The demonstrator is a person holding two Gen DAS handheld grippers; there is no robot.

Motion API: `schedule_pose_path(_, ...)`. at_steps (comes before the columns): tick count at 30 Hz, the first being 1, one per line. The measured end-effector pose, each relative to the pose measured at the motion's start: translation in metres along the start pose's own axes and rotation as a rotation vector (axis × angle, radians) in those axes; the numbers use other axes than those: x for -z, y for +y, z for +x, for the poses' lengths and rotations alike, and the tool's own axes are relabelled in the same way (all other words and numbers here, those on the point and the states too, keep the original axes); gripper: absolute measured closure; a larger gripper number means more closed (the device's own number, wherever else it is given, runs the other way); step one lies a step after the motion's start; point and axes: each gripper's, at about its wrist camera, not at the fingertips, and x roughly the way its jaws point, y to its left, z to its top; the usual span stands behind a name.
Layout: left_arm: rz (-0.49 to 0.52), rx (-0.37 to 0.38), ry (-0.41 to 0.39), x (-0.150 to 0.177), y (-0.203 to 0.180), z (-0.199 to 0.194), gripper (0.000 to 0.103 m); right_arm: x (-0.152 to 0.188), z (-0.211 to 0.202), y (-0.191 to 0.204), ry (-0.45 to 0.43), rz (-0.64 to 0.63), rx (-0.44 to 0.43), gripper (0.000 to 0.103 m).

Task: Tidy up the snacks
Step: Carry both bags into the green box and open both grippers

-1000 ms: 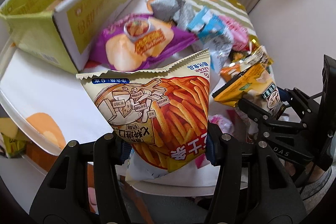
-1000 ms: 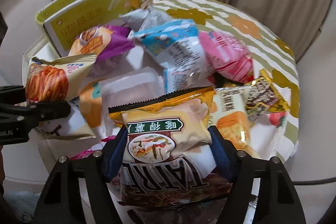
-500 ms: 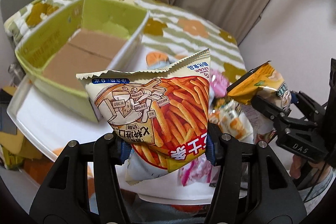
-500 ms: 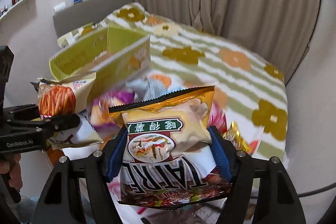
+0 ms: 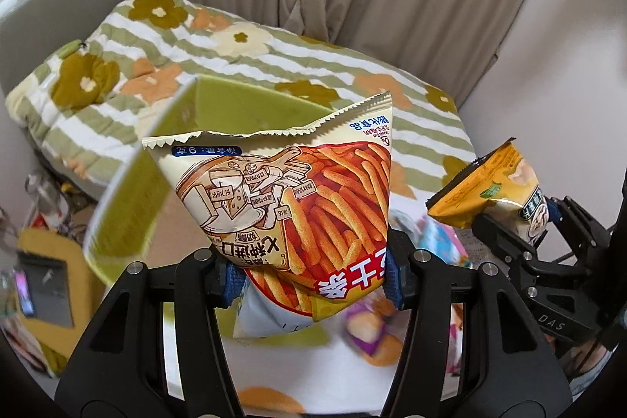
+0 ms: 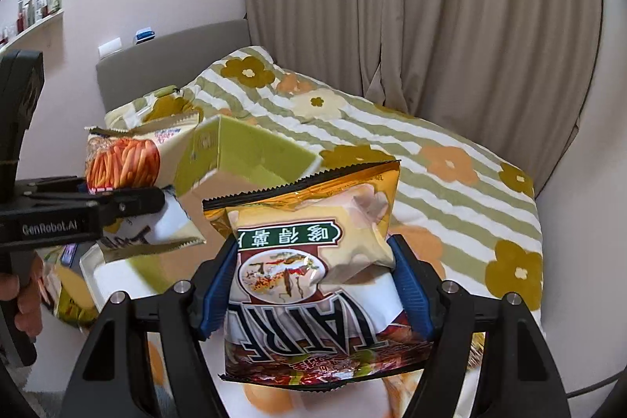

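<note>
My left gripper (image 5: 311,281) is shut on a cream and orange fries snack bag (image 5: 290,210), held up in the air; the same bag (image 6: 125,169) shows at the left of the right wrist view. My right gripper (image 6: 315,296) is shut on a gold and white snack bag (image 6: 313,261), also held up; it appears at the right of the left wrist view (image 5: 490,190). A green open cardboard box (image 5: 133,198) stands just behind and below the fries bag, and it shows in the right wrist view (image 6: 250,155) too.
The box and loose snacks, one purple (image 5: 368,328), lie on a white tray (image 6: 113,281) with orange patches. Behind is a bed with a striped floral quilt (image 6: 431,167), curtains (image 6: 431,6) and a wall shelf (image 6: 35,18).
Both grippers have lifted and tilted upward with their bags still held. The pile of snacks has dropped out of view and the box now lies close under the fries bag.
</note>
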Motion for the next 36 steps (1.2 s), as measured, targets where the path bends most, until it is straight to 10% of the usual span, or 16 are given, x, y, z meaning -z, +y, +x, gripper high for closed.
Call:
schedule_pose_path(12,0.128,0.031,0.140,-0.094,0.092,0.096,0.052,-0.073,0.099,0.046,0.121,0.243,0.095,0.034)
schedule_pose_path(21,0.192,0.053,0.257,-0.104,0.106,0.167,0.051,-0.083,0.142,0.058,0.187,0.332,0.163,0.034)
schedule_pose_path(26,0.157,0.017,0.274,-0.111,0.117,0.183,0.003,-0.083,0.153,0.056,0.198,0.347,0.171,0.034)
schedule_pose_path(36,0.122,0.009,0.230,-0.103,0.144,0.144,0.003,-0.084,0.175,0.056,0.204,0.371,0.124,0.033)
